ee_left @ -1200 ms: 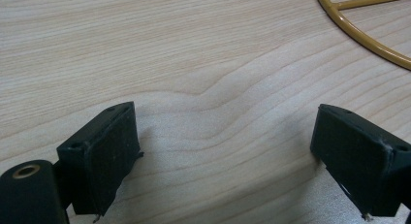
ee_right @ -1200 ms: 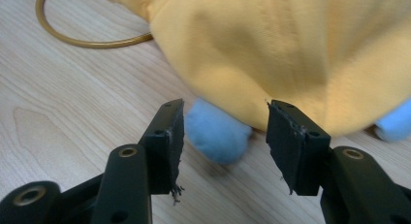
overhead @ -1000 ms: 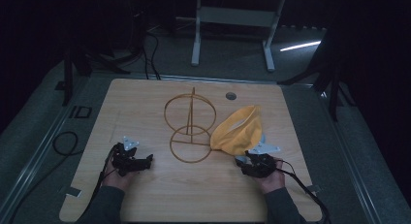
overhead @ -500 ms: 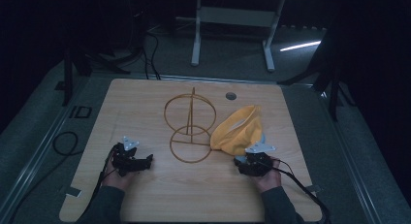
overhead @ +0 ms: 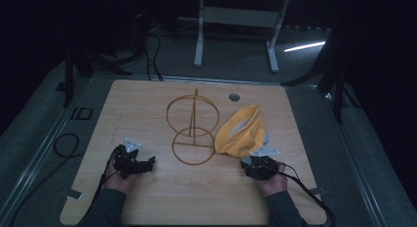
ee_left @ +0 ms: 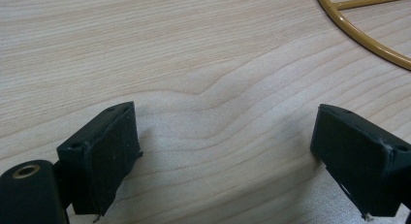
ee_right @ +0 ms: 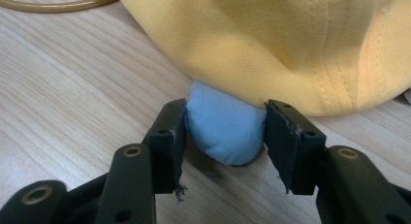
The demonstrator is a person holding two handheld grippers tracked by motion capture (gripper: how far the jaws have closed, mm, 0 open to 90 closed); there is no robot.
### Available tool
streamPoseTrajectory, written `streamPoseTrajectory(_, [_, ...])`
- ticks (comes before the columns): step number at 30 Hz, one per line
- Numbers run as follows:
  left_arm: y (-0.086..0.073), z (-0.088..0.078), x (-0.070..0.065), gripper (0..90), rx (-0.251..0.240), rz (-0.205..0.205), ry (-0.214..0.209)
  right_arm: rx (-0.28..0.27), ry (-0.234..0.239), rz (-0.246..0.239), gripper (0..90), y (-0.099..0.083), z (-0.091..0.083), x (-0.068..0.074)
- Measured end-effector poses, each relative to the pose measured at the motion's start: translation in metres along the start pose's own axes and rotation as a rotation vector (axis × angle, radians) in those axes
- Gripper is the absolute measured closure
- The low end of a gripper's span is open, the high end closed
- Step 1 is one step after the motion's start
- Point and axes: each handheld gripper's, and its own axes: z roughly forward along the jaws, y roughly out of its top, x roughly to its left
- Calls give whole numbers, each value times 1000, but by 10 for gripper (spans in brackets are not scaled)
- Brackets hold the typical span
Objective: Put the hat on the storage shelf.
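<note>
At table's right front: right gripper (ee_right: 225, 132), jaws just closing onto the yellow cap's (overhead: 241, 133) blue brim (ee_right: 225, 134), pads touching both sides. Risk: shallow bite, brim may slip; cap may snag the gold wire stand (overhead: 193, 126) just beside. Left gripper (ee_left: 225, 156) wide open, empty. Open tabletop (overhead: 196, 197) toward the person.

No readable text, label, brand or number anywhere.

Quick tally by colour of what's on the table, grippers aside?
Yellow: 1, cap
Blue: 1, cap's brim, between the right gripper's pads
Gold: 1, wire stand
Total: 3
</note>
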Motion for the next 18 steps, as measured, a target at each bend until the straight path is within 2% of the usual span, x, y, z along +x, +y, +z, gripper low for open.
streamPoseTrajectory(4, [0,0,0,102,0,0,0,1,0,10,568,-1,-2,-3])
streamPoseTrajectory(7, [0,0,0,102,0,0,0,-10,14,52,627,-2,-6,-7])
streamPoseTrajectory(9, [0,0,0,102,0,-1,0,-18,16,58,674,-2,-8,-9])
streamPoseTrajectory(13, [0,0,0,102,0,0,0,-42,6,53,748,0,-16,-11])
streamPoseTrajectory(18, [0,0,0,102,0,-1,0,-68,-17,21,782,4,-28,-14])
